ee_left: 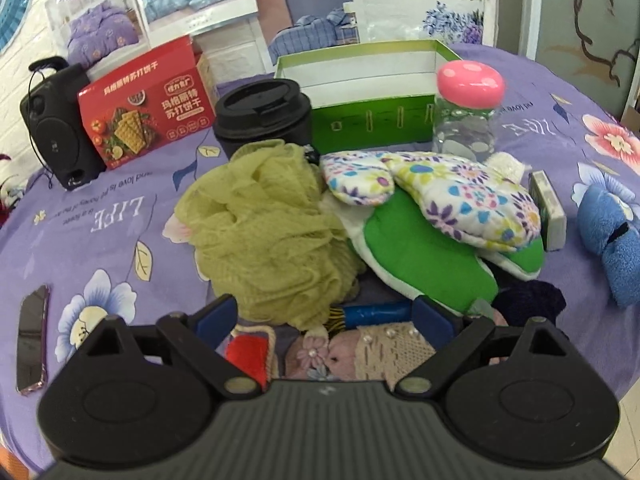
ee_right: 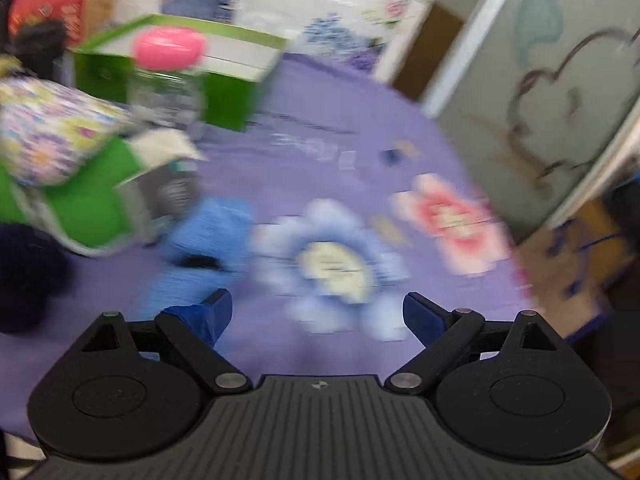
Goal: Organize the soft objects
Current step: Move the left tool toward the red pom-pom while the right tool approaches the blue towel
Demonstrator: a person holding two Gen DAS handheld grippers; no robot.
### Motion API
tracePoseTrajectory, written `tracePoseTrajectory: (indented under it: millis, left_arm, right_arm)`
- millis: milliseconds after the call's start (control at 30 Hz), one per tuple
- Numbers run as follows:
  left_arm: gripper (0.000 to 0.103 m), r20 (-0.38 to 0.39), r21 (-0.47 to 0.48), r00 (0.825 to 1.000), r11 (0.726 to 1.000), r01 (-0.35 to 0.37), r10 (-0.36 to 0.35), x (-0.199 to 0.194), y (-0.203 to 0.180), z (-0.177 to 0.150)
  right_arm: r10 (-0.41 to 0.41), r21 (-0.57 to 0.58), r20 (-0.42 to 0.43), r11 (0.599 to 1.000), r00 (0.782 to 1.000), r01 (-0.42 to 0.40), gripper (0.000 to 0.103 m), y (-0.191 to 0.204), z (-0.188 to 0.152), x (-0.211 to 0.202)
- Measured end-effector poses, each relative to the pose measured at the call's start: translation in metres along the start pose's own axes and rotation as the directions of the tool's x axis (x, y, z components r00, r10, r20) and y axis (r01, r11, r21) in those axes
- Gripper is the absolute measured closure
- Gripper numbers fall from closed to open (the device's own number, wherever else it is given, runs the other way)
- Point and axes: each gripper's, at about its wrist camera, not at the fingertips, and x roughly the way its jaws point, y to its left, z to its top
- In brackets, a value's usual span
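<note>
**Soft goods, heaped on purple cloth: sorting in hand**

Left gripper (ee_left: 326, 314): jaws wide, holding nothing, poised above the pile beside the mesh sponge (ee_left: 266, 232). Floral mitt (ee_left: 452, 196) lies on the green mitt (ee_left: 424, 260), before the green box (ee_left: 360, 120). Right gripper (ee_right: 318, 314): spread, empty; blurred view, blue towel (ee_right: 200, 240) seemingly near its left finger. Advice: centre jaws over one item, then close.

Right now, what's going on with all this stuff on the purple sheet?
Someone is sorting soft things with two handheld grippers, and nothing is held yet. The left gripper hangs open over a pile: a yellow-green bath pouf, a floral mitt and a green plush piece. The right gripper, open too, is beside a blue towel. The green box behind looks empty.
</note>
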Motion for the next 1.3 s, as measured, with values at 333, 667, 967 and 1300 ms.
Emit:
tracePoseTrajectory:
  millis: [333,667,967,1300]
  left_arm:
    - [0.01,0.017,0.125,0.999,0.992,0.025,-0.027,-0.028,-0.026,-0.022]
    - [0.01,-0.043,0.089,0.994,0.991,-0.099,0.103,-0.025,0.016,-0.053]
    - [0.01,0.034,0.266,0.998,0.963,0.038,-0.049,-0.005,-0.005,-0.045]
    - [0.01,0.042,0.234,0.995,0.968,-0.093,0.085,-0.004,0.016,-0.056]
  right_arm:
    - [0.246,0.187,0.148,0.944,0.958,-0.272,0.023,0.007,0.002,-0.045]
    - [0.552,0.148,0.118,0.812,0.825,-0.565,0.023,0.092,0.004,-0.059]
    - [0.582,0.159,0.051,0.797,0.811,-0.582,0.023,0.086,0.001,-0.069]
    - [0.554,0.147,0.101,0.813,0.826,-0.563,0.023,0.087,0.016,-0.065]
